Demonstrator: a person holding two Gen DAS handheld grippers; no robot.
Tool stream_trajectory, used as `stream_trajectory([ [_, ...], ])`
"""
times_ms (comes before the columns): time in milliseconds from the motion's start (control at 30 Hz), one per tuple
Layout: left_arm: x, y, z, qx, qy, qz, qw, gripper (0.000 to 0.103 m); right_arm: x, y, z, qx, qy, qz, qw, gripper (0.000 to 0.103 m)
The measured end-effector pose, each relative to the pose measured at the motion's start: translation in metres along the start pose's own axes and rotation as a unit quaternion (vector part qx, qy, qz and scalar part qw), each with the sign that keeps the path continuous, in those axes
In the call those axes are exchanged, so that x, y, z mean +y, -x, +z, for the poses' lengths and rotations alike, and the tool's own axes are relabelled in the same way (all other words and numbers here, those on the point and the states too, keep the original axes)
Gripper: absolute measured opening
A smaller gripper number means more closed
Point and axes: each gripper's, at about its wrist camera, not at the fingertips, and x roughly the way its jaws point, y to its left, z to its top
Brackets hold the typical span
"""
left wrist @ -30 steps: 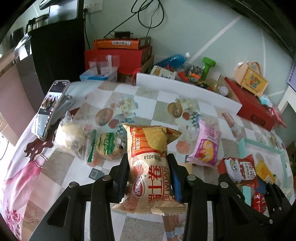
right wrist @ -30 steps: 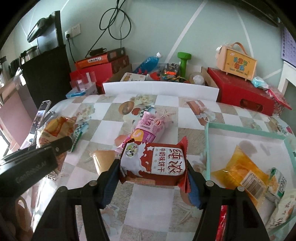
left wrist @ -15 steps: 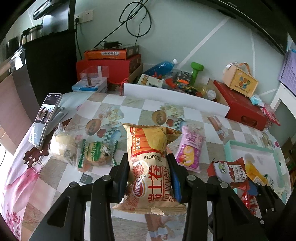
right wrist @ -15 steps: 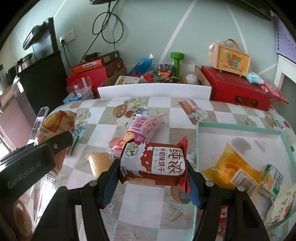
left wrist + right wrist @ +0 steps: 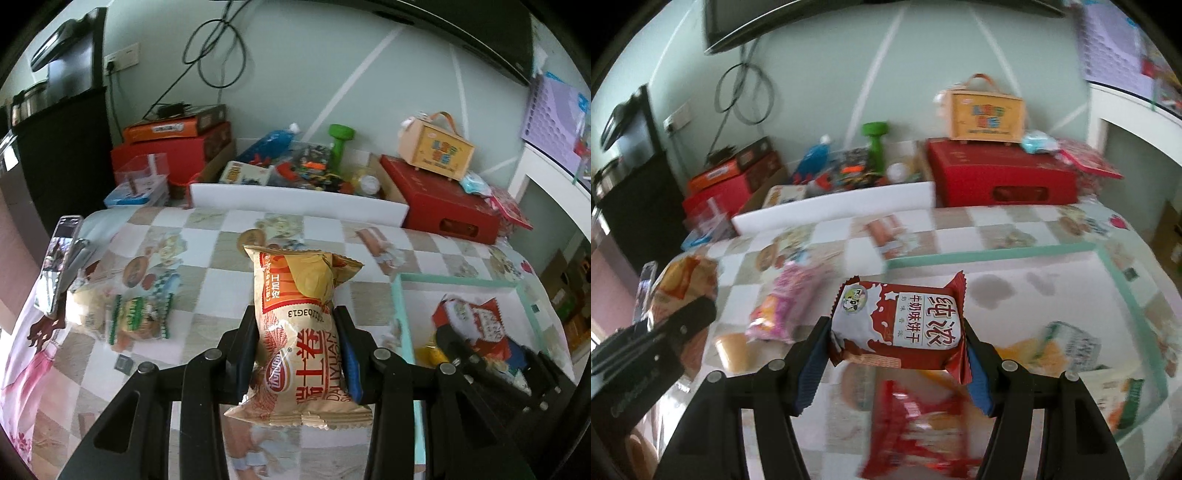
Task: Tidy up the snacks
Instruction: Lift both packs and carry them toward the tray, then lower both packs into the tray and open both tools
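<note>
Left claw [image 5: 297,349]: clamped on a tan and orange snack bag [image 5: 299,332], gripped at the bag's lower half, bag standing upright between the fingers and held above the desk [image 5: 218,254].

Right claw [image 5: 895,350]: clamped on a red biscuit packet [image 5: 899,325], packet lying crosswise between the fingers, held above the tray's near left corner.

Below the right claw: a red wrapper [image 5: 916,428], blurred, lying inside the tray.

Right of the right claw: a white tray with green rim [image 5: 993,254] on the desk, holding an orange pack [image 5: 1067,347] and other packs too blurred to name.

Left of the right claw: a pink bag [image 5: 783,306] flat on the checked cloth, outside the tray; the left claw with its bag beyond that.

Left of the left claw: a clear bag with green print [image 5: 140,317] on the cloth; farther left, a phone [image 5: 59,262] propped at the desk edge.

Beyond both claws: a white board [image 5: 299,201] upright along the far desk edge; behind it a red box [image 5: 443,212] carrying a small orange case [image 5: 436,149], and a green dumbbell [image 5: 340,142] among mixed clutter.
</note>
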Motion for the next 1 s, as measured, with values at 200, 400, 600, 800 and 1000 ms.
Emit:
stream_trajectory([
  [200,-0.035,-0.001,-0.003,0.003,-0.035,-0.021,0.9992,0.042,-0.046,0.009,0.005,-0.008,-0.040,-0.038,0.998,0.068],
  [400,-0.074,-0.003,-0.008,0.003,-0.067,-0.047,0.9967,0.042,-0.081,0.015,0.004,-0.008,-0.073,-0.063,0.995,0.068],
  [600,-0.109,-0.010,-0.016,0.014,-0.092,-0.071,0.9932,0.042,-0.108,0.021,0.002,-0.010,-0.088,-0.088,0.992,0.068],
  [800,-0.139,-0.018,-0.021,0.024,-0.117,-0.086,0.9891,0.042,-0.140,0.024,-0.002,-0.006,-0.119,-0.108,0.987,0.068],
  [1000,-0.160,-0.024,-0.017,0.021,-0.132,-0.097,0.9862,0.042,-0.153,0.022,-0.005,-0.003,-0.128,-0.110,0.986,0.068],
])
